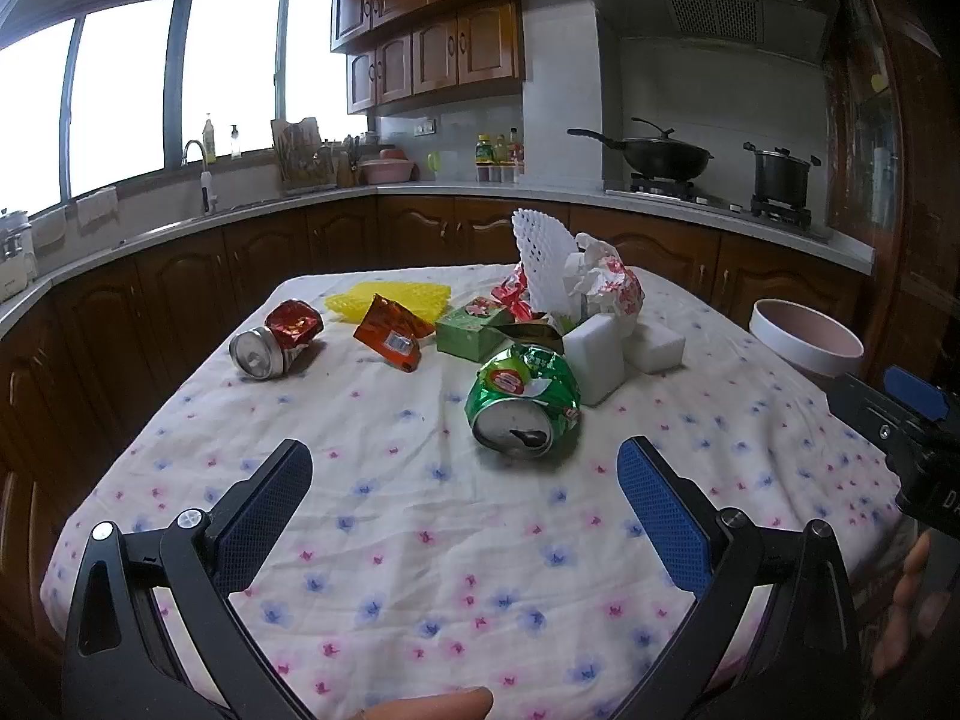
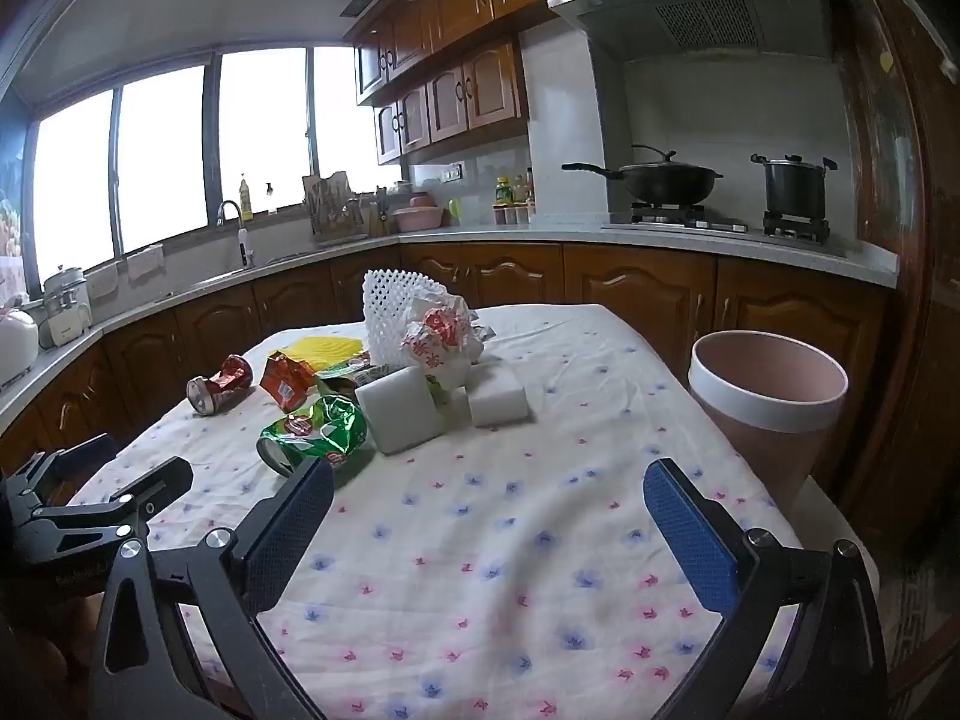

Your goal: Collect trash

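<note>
Looking across the flowered tablecloth (image 1: 420, 540) from the left wrist view, the trash was all found bunched toward the far half of the table. At about 10 o'clock a crushed red can (image 1: 273, 341) was lying on its side, base toward the camera. Next to it, around 11 o'clock, an orange snack wrapper (image 1: 391, 336) was propped against a yellow mesh sleeve (image 1: 390, 299). A green carton (image 1: 473, 329) was parked near 12, and just in front of it the crushed green can (image 1: 525, 402) was tipped with its opening facing the camera. Two white foam blocks (image 1: 600, 354) were sat at roughly 1 o'clock, touching a heap of white netting and crumpled tissue (image 1: 591, 279). Out at 3 o'clock, off the table edge, the pink bin (image 2: 768, 402) was stood upright.

The left gripper (image 1: 465, 480) was spread wide with nothing between the pads, short of the green can. The right gripper (image 2: 489, 501) was splayed just as wide, only bare cloth framed.
</note>
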A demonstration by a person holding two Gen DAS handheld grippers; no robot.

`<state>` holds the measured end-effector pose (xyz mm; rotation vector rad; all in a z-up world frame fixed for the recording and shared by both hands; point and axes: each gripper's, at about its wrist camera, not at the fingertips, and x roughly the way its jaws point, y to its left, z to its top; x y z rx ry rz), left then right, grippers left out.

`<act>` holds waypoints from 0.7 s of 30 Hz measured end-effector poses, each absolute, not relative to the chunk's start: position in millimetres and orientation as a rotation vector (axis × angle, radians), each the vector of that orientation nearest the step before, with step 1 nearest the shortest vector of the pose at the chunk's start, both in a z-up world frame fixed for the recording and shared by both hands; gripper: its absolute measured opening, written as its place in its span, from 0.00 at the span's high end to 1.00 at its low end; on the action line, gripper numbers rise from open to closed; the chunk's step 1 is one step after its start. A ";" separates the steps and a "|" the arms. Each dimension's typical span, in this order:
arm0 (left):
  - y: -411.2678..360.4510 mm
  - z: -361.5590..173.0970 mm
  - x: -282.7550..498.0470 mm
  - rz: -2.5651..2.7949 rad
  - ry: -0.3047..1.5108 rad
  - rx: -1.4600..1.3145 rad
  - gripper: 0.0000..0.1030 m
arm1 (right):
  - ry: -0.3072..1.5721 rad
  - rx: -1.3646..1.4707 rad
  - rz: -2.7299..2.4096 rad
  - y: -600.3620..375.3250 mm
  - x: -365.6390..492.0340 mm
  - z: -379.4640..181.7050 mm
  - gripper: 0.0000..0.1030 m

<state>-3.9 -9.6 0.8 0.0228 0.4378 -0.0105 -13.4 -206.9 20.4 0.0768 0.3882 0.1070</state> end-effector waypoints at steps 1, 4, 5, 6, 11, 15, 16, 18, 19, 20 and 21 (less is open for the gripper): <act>-10.9 1.0 -4.4 -0.010 0.437 0.023 0.00 | 0.388 0.077 0.107 -206.9 -13.6 20.5 0.00; -4.8 1.5 -2.9 -0.011 0.436 0.022 0.00 | 0.388 0.078 0.107 -206.6 -13.7 20.7 0.00; -4.7 1.5 -2.9 -0.011 0.436 0.022 0.00 | 0.388 0.078 0.107 -206.6 -13.6 20.6 0.00; -5.4 1.8 -3.3 -0.011 0.436 0.020 0.00 | 0.387 0.078 0.107 -206.6 -13.8 20.6 0.00; -11.0 0.3 -2.4 -0.015 0.438 0.022 0.00 | 0.388 0.079 0.107 -206.5 -14.0 21.1 0.00; -12.8 1.1 -2.7 -0.014 0.440 0.026 0.00 | 0.389 0.080 0.109 -206.3 -14.0 21.2 0.00; -14.8 1.1 -2.9 -0.014 0.440 0.029 0.00 | 0.389 0.079 0.108 -206.3 -14.2 21.3 0.00; -7.0 0.6 -2.3 -0.028 0.441 0.028 0.00 | 0.389 0.080 0.108 -206.3 -14.1 21.4 0.00; -7.9 0.8 -2.6 -0.027 0.441 0.030 0.00 | 0.390 0.081 0.108 -206.3 -14.1 21.5 0.00; -6.6 0.1 -2.2 -0.031 0.441 0.028 0.00 | 0.390 0.080 0.108 -206.3 -14.3 21.5 0.00; -6.9 0.3 -2.4 -0.033 0.441 0.029 0.00 | 0.389 0.080 0.108 -206.2 -14.4 21.6 0.00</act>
